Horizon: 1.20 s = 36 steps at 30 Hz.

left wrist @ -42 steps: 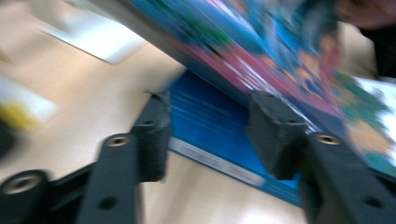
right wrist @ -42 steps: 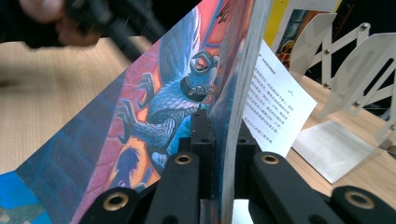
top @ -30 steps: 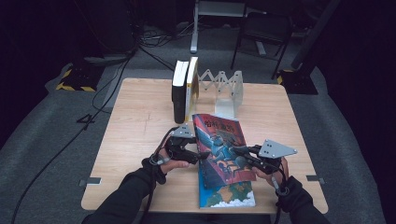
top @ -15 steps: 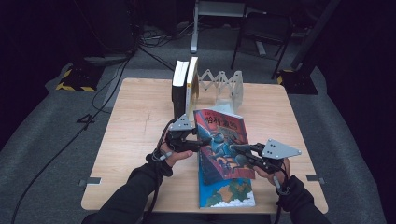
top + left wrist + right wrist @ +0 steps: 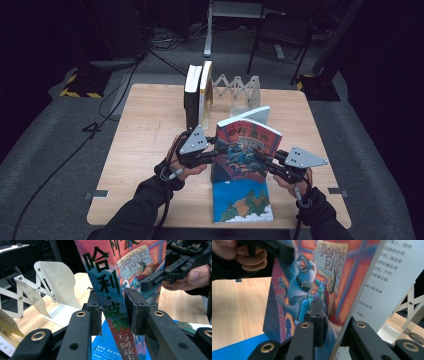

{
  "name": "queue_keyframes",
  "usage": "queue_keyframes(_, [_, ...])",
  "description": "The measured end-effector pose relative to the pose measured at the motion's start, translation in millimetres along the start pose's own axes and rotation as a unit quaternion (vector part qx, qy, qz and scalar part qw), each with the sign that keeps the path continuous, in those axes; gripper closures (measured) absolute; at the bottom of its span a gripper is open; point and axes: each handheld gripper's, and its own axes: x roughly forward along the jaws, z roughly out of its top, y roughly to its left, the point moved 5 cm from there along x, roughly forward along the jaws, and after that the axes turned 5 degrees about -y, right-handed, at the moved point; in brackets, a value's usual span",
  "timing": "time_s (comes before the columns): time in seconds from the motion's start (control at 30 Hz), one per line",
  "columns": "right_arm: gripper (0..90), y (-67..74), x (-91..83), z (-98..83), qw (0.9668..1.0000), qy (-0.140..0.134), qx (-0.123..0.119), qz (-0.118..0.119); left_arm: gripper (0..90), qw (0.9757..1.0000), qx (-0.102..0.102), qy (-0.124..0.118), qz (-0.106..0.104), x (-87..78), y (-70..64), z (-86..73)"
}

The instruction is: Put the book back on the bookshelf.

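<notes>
A colourful paperback [image 5: 247, 150] stands tilted up from the table, its cover facing me and its pages fanning open behind. My left gripper [image 5: 216, 154] holds its spine. In the left gripper view the jaws [image 5: 112, 312] have just been closing, and both pads now press the dark spine [image 5: 107, 285]. My right gripper [image 5: 262, 159] clamps the front cover's free edge. In the right gripper view that gripper [image 5: 334, 322] has one pad on the cover [image 5: 312, 277] and the other behind it. Its jaws have just been opening a little.
A second book with a blue cover [image 5: 242, 202] lies flat under the raised one, near the front edge of the table [image 5: 145, 130]. Two books [image 5: 197, 97] stand upright at the back beside a white expanding bookend rack [image 5: 235, 90].
The paperback has risen from a low tilt to nearly upright. My left gripper moved up and closed on the spine. The right gripper stayed put.
</notes>
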Motion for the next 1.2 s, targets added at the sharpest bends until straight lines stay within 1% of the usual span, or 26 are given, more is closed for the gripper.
queue_keyframes(0.03, [76.4,0.2,-0.1,0.3,1.0,-0.001,-0.001,-0.001,67.9,1.0,0.001,-0.002,0.002,-0.8,-0.3,-0.8])
queue_keyframes(0.13, [72.5,2.5,-1.5,1.5,0.9999,-0.001,-0.008,-0.01,68.5,1.0,-0.002,-0.008,-0.003,-4.3,-3.1,-2.7])
queue_keyframes(0.2, [69.2,3.0,-4.0,2.1,0.9999,0.0,-0.01,-0.013,69.3,0.9998,-0.004,-0.014,-0.013,-6.8,-7.5,-3.0])
queue_keyframes(0.23, [67.0,2.6,-5.8,1.9,0.9998,0.001,-0.009,-0.015,69.5,0.9998,-0.001,-0.015,-0.014,-7.7,-9.4,-2.8])
queue_keyframes(0.27, [64.8,2.0,-7.1,1.9,0.9998,0.0,-0.008,-0.017,69.8,0.9996,0.003,-0.017,-0.02,-9.0,-12.9,-2.5])
queue_keyframes(0.3, [61.3,1.0,-9.6,1.4,0.9997,0.001,-0.005,-0.022,70.1,0.9995,0.008,-0.017,-0.025,-10.3,-16.2,-1.9])
queue_keyframes(0.37, [56.2,-1.6,-14.3,0.0,0.9993,0.008,-0.01,-0.035,70.5,0.9993,0.016,-0.015,-0.031,-11.9,-20.2,-1.5])
queue_keyframes(0.43, [54.1,-5.8,-17.7,-1.8,0.9987,0.01,-0.011,-0.049,71.0,0.9989,0.015,-0.016,-0.04,-13.7,-24.1,-2.4])
queue_keyframes(0.47, [51.7,-9.3,-20.4,-3.7,0.9981,0.014,-0.009,-0.059,71.3,0.9989,0.015,-0.015,-0.041,-14.4,-24.9,-2.8])
queue_keyframes(0.5, [51.7,-9.3,-20.4,-3.7,0.9981,0.014,-0.009,-0.059,71.5,0.9989,0.015,-0.015,-0.041,-14.4,-24.9,-2.8])
queue_keyframes(0.53, [47.5,-14.1,-23.1,-6.6,0.9978,0.019,0.005,-0.063,71.8,0.9986,0.012,-0.017,-0.049,-16.0,-27.2,-4.0])
queue_keyframes(0.57, [45.0,-15.7,-23.7,-8.0,0.9979,0.021,0.011,-0.06,72.0,0.9984,0.012,-0.018,-0.053,-16.1,-28.6,-4.1])
queue_keyframes(0.63, [43.9,-16.8,-23.9,-8.7,0.9978,0.021,0.016,-0.061,72.2,0.9982,0.014,-0.018,-0.056,-16.2,-30.3,-4.1])
queue_keyframes(0.67, [43.5,-17.4,-23.6,-8.9,0.9979,0.02,0.016,-0.06,72.4,0.9978,0.014,-0.018,-0.062,-15.9,-32.5,-4.2])
queue_keyframes(0.73, [42.2,-15.8,-22.1,-8.6,0.9985,0.019,0.017,-0.049,72.8,0.9974,0.013,-0.018,-0.069,-15.2,-35.5,-4.9])
queue_keyframes(0.77, [41.5,-14.5,-20.8,-8.7,0.9986,0.02,0.018,-0.046,72.9,0.9973,0.013,-0.018,-0.07,-14.9,-36.8,-5.3])
queue_keyframes(0.83, [41.2,-11.1,-17.8,-8.8,0.999,0.024,0.016,-0.033,72.8,0.9974,0.006,-0.019,-0.069,-14.9,-37.1,-7.2])
queue_keyframes(0.87, [40.9,-9.5,-16.5,-8.7,0.999,0.026,0.015,-0.032,72.5,0.9977,0.003,-0.013,-0.066,-14.3,-36.9,-9.7])
queue_keyframes(0.9, [40.4,-8.7,-15.4,-8.5,0.999,0.028,0.012,-0.032,71.9,0.9982,0.006,-0.004,-0.06,-13.0,-36.7,-14.5])
queue_keyframes(0.97, [40.5,-8.1,-14.0,-8.5,0.9989,0.029,0.012,-0.035,71.8,0.998,-0.009,-0.006,-0.063,-13.3,-36.3,-19.5])
queue_keyframes(1.03, [40.5,-8.0,-13.7,-8.6,0.9989,0.029,0.015,-0.035,71.7,0.9981,-0.008,-0.005,-0.061,-13.1,-36.6,-20.5])
queue_keyframes(1.07, [40.4,-7.8,-13.6,-8.8,0.9988,0.03,0.014,-0.035,71.6,0.998,-0.015,-0.004,-0.061,-12.4,-38.2,-21.7])
queue_keyframes(1.1, [40.3,-7.9,-13.5,-9.0,0.9989,0.03,0.014,-0.034,71.3,0.9981,-0.013,0.0,-0.061,-11.9,-38.3,-22.9])
queue_keyframes(1.13, [40.4,-7.9,-13.5,-9.1,0.9989,0.029,0.016,-0.033,70.8,0.9983,-0.016,0.007,-0.056,-10.2,-39.1,-25.4])
queue_keyframes(1.17, [40.4,-7.9,-13.5,-9.1,0.9989,0.029,0.016,-0.033,69.5,0.9983,-0.016,0.007,-0.056,-10.2,-39.1,-25.4])
queue_keyframes(1.2, [40.5,-7.9,-13.8,-9.4,0.9989,0.028,0.018,-0.032,69.5,0.9983,-0.009,0.035,-0.045,-5.4,-40.7,-33.1])
